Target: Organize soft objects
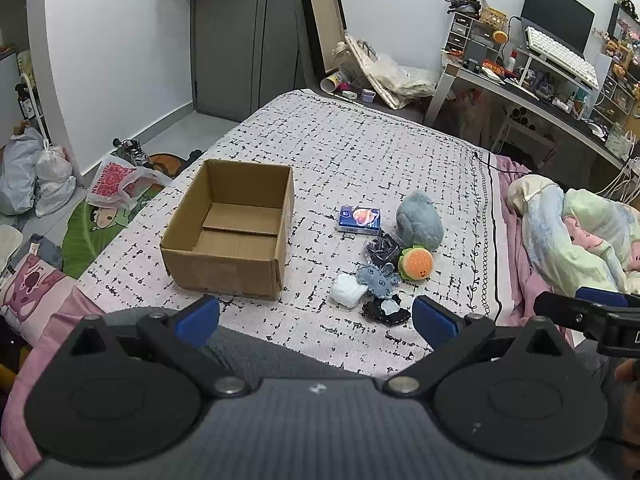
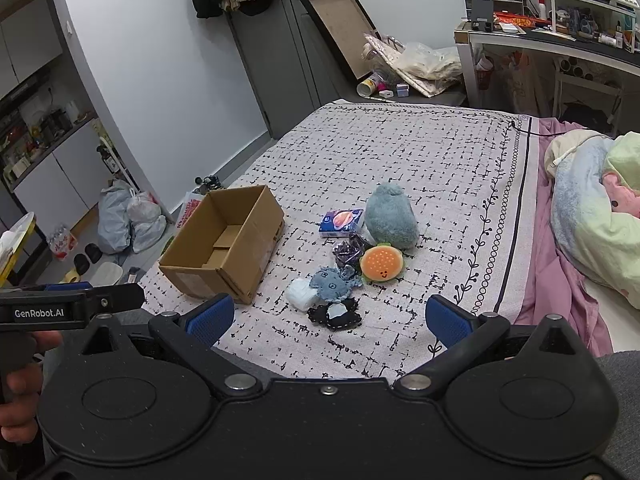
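Note:
An empty cardboard box (image 1: 230, 226) (image 2: 224, 240) stands open on the bed. To its right lies a cluster of soft things: a blue-grey plush (image 1: 420, 220) (image 2: 390, 216), a burger plush (image 1: 416, 263) (image 2: 382, 262), a small blue felt toy (image 1: 378, 278) (image 2: 332, 283), a white pad (image 1: 348, 290) (image 2: 302, 293), a black felt patch (image 1: 386, 309) (image 2: 336, 314), a dark bundle (image 1: 382, 248) (image 2: 350, 251) and a blue tissue pack (image 1: 359, 219) (image 2: 342, 222). My left gripper (image 1: 316, 320) and right gripper (image 2: 330, 318) hover open, short of the cluster, holding nothing.
The patterned bedspread (image 1: 360, 148) covers the bed, with a rumpled blanket (image 2: 592, 208) at the right. Bags (image 1: 32, 180) and a printed mat lie on the floor at left. A cluttered desk (image 1: 552, 80) stands at the back right.

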The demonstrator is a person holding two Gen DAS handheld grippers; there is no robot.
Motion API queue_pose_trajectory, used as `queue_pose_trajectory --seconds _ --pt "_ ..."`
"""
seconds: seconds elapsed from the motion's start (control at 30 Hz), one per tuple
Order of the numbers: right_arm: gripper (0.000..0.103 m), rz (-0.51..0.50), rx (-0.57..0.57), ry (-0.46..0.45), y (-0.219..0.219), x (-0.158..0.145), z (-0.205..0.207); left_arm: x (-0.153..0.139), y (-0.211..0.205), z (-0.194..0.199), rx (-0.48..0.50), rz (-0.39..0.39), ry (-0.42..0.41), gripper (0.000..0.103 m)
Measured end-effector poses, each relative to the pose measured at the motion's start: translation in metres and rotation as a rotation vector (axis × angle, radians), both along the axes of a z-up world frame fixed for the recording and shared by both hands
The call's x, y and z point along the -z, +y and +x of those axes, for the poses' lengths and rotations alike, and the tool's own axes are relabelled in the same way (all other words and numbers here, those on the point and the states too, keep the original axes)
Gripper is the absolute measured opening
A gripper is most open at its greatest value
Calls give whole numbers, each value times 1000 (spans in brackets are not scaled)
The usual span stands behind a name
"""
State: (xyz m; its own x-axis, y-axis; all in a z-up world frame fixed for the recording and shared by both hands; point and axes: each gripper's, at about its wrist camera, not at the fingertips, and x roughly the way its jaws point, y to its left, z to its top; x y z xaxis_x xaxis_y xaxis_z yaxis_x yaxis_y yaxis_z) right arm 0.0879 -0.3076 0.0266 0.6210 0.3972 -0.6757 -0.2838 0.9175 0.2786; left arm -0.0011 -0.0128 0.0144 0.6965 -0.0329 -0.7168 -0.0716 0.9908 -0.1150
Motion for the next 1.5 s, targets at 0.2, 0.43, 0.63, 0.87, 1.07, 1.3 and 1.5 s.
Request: queue_pose_trajectory --seconds 0.2,0.43,0.63,0.87,1.07,1.3,1.5 --pt "103 0 0 0 1 0 1 -1 0 -1 5 1 2 102" --pt "103 -2 -1 3 1 1 1 -1 -1 -1 3 1 -1 102" --pt "103 -2 0 6 -1 2 1 -1 0 -1 -8 -5 -16 102" --pt "103 3 -1 23 -1 6 4 3 0 2 -10 -12 -10 102" --pt "103 9 -9 35 -2 9 11 8 -1 9 -10 -23 -2 102" --pt "103 26 12 60 -7 13 26 18 -4 26 -6 -41 21 102" --pt "103 37 17 86 -12 21 42 27 -12 45 7 -49 47 102"
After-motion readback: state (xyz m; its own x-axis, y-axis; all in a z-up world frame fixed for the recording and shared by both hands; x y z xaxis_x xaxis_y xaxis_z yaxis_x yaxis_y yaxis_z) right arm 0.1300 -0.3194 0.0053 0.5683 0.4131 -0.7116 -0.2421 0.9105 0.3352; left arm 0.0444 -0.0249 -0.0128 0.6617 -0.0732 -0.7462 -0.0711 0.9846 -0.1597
